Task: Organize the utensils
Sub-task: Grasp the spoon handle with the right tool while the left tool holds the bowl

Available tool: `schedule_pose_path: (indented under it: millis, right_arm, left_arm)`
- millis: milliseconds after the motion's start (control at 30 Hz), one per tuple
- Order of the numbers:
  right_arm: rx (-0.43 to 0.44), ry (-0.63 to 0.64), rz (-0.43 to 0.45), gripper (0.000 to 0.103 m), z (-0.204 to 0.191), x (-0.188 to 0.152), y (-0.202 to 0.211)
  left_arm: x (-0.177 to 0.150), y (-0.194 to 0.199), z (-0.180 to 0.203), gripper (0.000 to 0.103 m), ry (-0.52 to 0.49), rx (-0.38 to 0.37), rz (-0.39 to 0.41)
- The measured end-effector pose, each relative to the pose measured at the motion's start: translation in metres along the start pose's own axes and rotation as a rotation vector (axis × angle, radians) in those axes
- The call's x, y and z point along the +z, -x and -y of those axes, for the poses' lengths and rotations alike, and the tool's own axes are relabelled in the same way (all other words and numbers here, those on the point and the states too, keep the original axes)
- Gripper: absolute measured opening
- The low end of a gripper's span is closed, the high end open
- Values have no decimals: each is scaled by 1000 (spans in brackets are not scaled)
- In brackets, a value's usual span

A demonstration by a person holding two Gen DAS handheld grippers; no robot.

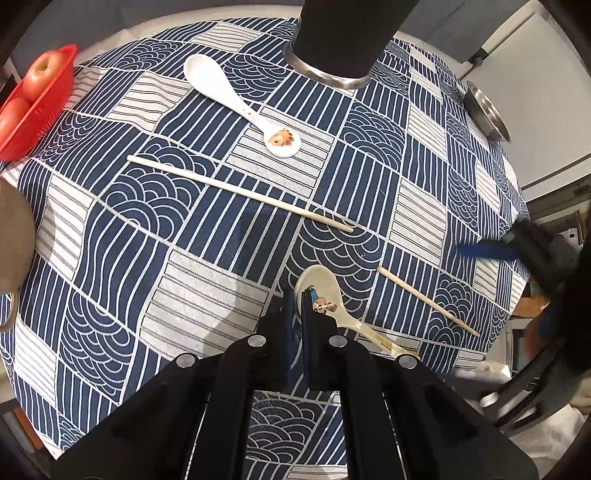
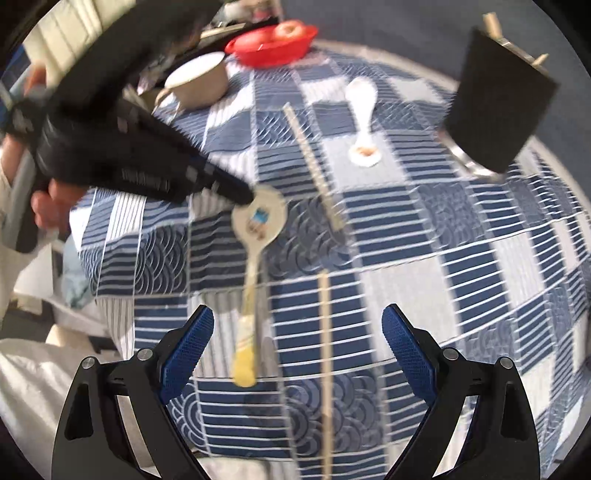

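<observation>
The left claw is pinching the cream spoon. Its two blue pads are pressed together on the rim of the spoon's bowl. The spoon lies on the counter, which has a blue and white cloth on it. The spoon's handle points away from the claw and has a yellow end.

The right claw is spread wide, with nothing between its pads. It hangs over the counter, near that yellow end. A chopstick lies under this claw, just beside the cream spoon's handle. The right wrist picture is blurry.

A second chopstick lies past the cream spoon, farther from the left claw. A white spoon lies past that chopstick. It has a small brown picture on its handle end.

A black holder stands on the counter past the white spoon. In the right wrist picture, wooden sticks poke out of its top.

A red basket with apples sits at the far edge of the counter, well apart from the cream spoon. A tan cup stands near the basket. A metal bowl sits at the counter's other edge.
</observation>
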State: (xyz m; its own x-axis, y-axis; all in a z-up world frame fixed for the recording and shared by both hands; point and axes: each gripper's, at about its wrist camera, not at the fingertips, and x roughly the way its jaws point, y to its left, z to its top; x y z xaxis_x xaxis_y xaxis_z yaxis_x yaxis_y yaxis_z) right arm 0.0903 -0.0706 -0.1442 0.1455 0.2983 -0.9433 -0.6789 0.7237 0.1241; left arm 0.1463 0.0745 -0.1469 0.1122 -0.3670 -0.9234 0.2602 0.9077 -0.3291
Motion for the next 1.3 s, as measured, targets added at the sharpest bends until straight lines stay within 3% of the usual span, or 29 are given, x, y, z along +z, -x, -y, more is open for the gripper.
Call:
schedule_pose_path:
  millis: [67, 167, 200, 267, 333, 600, 633, 700, 767, 867, 1033, 1167, 1233, 1300]
  right_arm:
    - [16, 10, -27, 81, -10, -2, -12]
    - [43, 15, -68, 60, -21, -3, -26]
    - [47, 16, -90, 40, -24, -2, -32]
    - [33, 14, -105, 10, -28, 0, -34]
    - [73, -2, -115, 10, -27, 3, -33]
    - [51, 3, -51, 10, -26, 14, -14]
    - [48, 5, -49, 10, -26, 15, -14]
    - [56, 2, -46, 9, -24, 15, -10]
    - [60, 0, -44, 9, -21, 17, -11]
    - [57, 0, -47, 9, -22, 18, -14]
    - [49, -3, -52, 9, -21, 16, -18]
    - [47, -3, -58, 10, -25, 13, -23]
    - [41, 1, -59, 10, -28, 11, -25]
    - [39, 4, -64, 10, -31, 9, -27]
  left_arm:
    - [-2, 3, 0, 5, -2, -6, 6]
    - [-5, 10, 2, 5, -20, -22, 14]
    - [-6, 11, 2, 5, -23, -20, 16]
    - [-6, 14, 2, 5, -29, -13, 19]
    - [-8, 21, 3, 4, -38, -17, 32]
    - [-4, 29, -8, 6, -30, 2, 45]
    - [-5, 27, -10, 9, -22, -1, 31]
    - [-7, 22, -13, 35, -9, -4, 11]
    - [-11, 14, -17, 47, 21, -19, -7]
    - [-13, 2, -23, 53, 66, -31, -46]
    - [-10, -14, -24, 53, 96, -46, -68]
    - [-5, -18, -17, 51, 61, -60, -69]
    - [-2, -22, -13, 39, 36, -52, -82]
    - [0, -26, -10, 17, 7, -31, -95]
